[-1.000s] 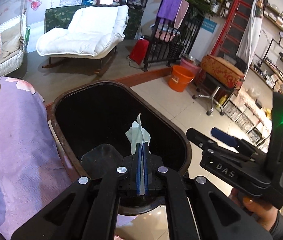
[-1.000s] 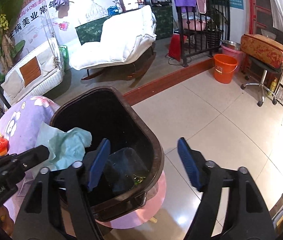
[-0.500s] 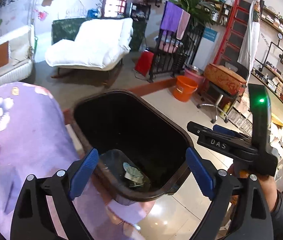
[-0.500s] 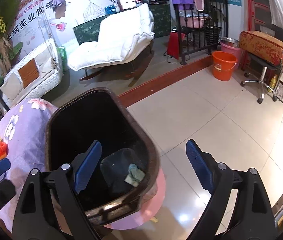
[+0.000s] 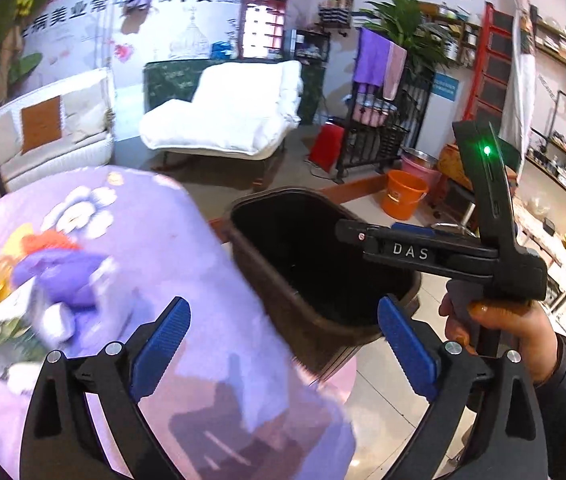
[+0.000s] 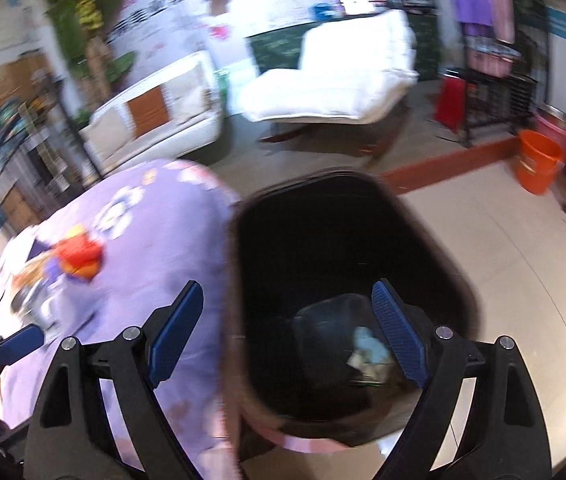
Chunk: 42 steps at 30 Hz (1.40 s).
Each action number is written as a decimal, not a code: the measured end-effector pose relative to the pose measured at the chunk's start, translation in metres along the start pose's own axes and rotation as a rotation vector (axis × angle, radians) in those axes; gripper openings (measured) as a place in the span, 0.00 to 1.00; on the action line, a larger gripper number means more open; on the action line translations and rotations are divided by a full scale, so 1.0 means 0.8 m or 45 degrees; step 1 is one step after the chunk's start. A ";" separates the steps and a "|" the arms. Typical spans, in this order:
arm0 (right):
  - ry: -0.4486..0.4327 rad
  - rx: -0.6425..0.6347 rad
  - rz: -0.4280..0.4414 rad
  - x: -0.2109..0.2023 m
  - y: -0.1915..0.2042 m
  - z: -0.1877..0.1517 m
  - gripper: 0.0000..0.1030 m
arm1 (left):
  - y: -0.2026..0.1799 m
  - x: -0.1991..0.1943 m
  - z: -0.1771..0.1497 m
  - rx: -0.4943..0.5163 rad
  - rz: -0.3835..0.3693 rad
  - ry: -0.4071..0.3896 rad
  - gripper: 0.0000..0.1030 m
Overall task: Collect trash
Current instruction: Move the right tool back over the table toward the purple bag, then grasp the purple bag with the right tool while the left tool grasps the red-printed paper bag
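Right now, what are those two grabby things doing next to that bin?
A person is collecting trash with a gripper in each hand. The left gripper has just been opening and has nothing between its fingers; the right gripper is open and empty too. Crumpled tissue lies at the bottom of the dark trash bin, which stands beside a table with a purple flowered cloth. More clutter sits on the cloth, too blurred to name.
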State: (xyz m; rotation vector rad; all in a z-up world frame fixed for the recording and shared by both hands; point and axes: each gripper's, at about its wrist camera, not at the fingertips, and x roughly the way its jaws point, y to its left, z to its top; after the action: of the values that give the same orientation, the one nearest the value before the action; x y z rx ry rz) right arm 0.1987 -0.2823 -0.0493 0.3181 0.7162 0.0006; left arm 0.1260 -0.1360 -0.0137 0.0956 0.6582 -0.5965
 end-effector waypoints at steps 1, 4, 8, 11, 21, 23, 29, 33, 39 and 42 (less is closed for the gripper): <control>0.008 -0.022 0.029 0.002 0.011 0.000 0.83 | 0.007 -0.005 -0.004 -0.015 0.015 -0.002 0.91; 0.036 -0.098 0.143 0.008 0.050 -0.002 0.83 | 0.026 -0.020 -0.011 -0.064 0.064 -0.015 0.91; 0.040 -0.225 0.254 0.009 0.101 -0.004 0.83 | 0.055 -0.041 -0.026 -0.128 0.157 -0.033 0.91; 0.053 -0.297 0.321 0.014 0.134 -0.005 0.83 | 0.076 -0.057 -0.034 -0.188 0.210 -0.050 0.91; 0.110 -0.458 0.451 0.044 0.208 -0.010 0.78 | 0.150 -0.097 -0.053 -0.316 0.391 -0.071 0.91; 0.128 -0.485 0.459 0.053 0.221 -0.010 0.76 | 0.175 -0.105 -0.053 -0.324 0.446 -0.067 0.91; 0.162 -0.556 0.469 0.076 0.247 -0.010 0.69 | 0.243 -0.112 -0.030 -0.337 0.600 -0.033 0.91; 0.188 -0.549 0.480 0.090 0.253 -0.005 0.63 | 0.292 -0.098 -0.014 -0.359 0.663 0.025 0.91; 0.202 -0.579 0.493 0.099 0.266 -0.005 0.56 | 0.314 -0.061 -0.004 -0.291 0.714 0.179 0.87; 0.222 -0.603 0.501 0.106 0.273 -0.008 0.51 | 0.320 -0.049 -0.004 -0.288 0.722 0.234 0.79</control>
State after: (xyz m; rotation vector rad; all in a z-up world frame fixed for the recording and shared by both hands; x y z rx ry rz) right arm 0.2820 -0.0632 -0.0460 -0.0010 0.7918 0.5690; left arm 0.2401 0.0961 -0.0180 0.1202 0.8298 0.0354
